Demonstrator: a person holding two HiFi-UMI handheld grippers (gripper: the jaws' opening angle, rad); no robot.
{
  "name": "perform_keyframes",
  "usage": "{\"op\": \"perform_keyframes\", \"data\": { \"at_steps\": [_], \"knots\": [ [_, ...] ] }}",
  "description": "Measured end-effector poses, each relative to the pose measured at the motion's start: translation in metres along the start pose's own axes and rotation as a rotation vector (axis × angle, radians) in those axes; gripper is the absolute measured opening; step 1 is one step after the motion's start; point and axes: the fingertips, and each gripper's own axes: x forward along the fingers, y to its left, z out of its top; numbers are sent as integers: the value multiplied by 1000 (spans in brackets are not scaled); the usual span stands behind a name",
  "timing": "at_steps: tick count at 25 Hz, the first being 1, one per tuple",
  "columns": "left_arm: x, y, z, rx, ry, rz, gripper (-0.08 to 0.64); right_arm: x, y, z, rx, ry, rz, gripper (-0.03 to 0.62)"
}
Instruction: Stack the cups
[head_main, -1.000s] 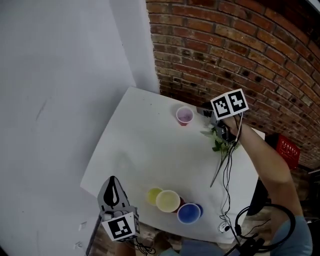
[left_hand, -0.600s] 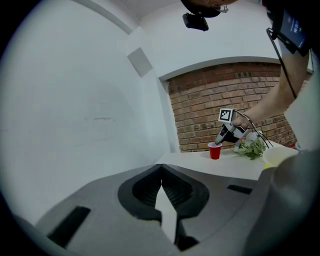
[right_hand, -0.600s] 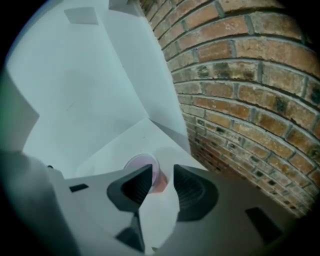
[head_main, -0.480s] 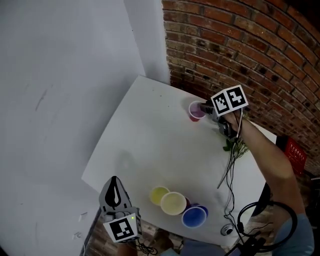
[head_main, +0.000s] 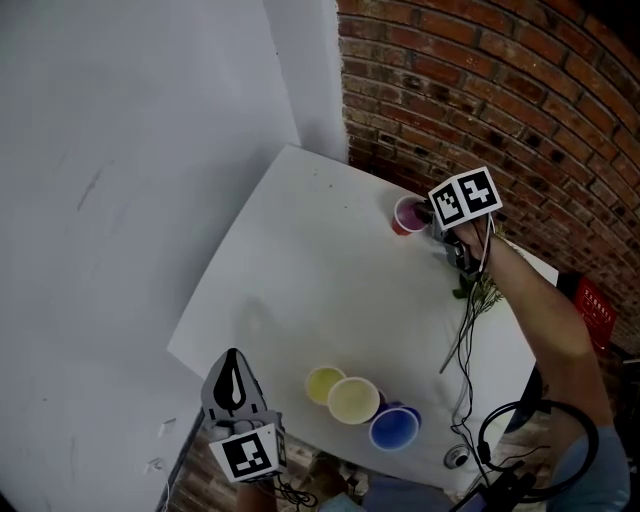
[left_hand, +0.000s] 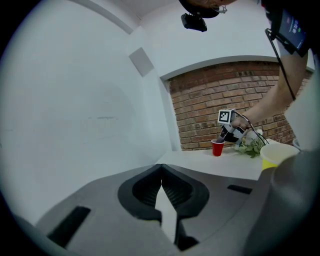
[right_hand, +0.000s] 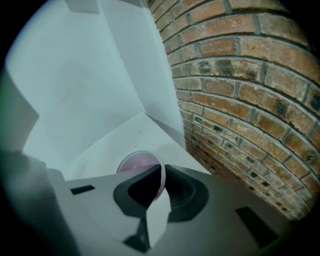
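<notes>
A red cup (head_main: 406, 216) stands at the far side of the white table (head_main: 300, 280), near the brick wall. My right gripper (head_main: 429, 215) reaches down onto its right rim. Its jaws have just been closing, and they are now shut on the cup's wall (right_hand: 141, 163), one finger inside and one outside. A yellow cup (head_main: 324, 384), a pale yellow cup (head_main: 353, 400) and a blue cup (head_main: 393, 428) stand close together at the near edge. My left gripper (head_main: 232, 366) hangs off the table's near left corner, shut on nothing (left_hand: 161, 170).
A green flower sprig (head_main: 472, 300) with a long stem lies on the table's right side, beside a dangling cable. The brick wall (head_main: 520, 110) runs right behind the red cup. A white wall (head_main: 130, 180) borders the table's left side.
My right gripper came down and leftward from beside the red cup onto its rim and closed there. The left gripper has stayed at the near corner.
</notes>
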Motion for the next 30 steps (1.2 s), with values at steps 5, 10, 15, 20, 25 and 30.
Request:
{"op": "perform_keyframes", "data": {
  "at_steps": [5,10,15,20,25,30],
  "knots": [
    [-6,0,8,-3,-20,-12,9,-26,21,11,-10,-17,17,26],
    [-14,1,19,-5,-34,-32,9,-65,58,21,-49,-28,43,25],
    [-30,7,27,-16,-85,-62,9,-107,100,16,-88,-25,65,26],
    [-44,9,39,-28,-116,-102,9,-145,140,2,-112,-17,77,26],
    [-57,6,45,-37,-144,-151,9,-176,175,-18,-129,-20,85,26],
    [-67,6,50,-40,-189,-207,9,-197,207,-41,-142,-12,87,26]
  ]
}}
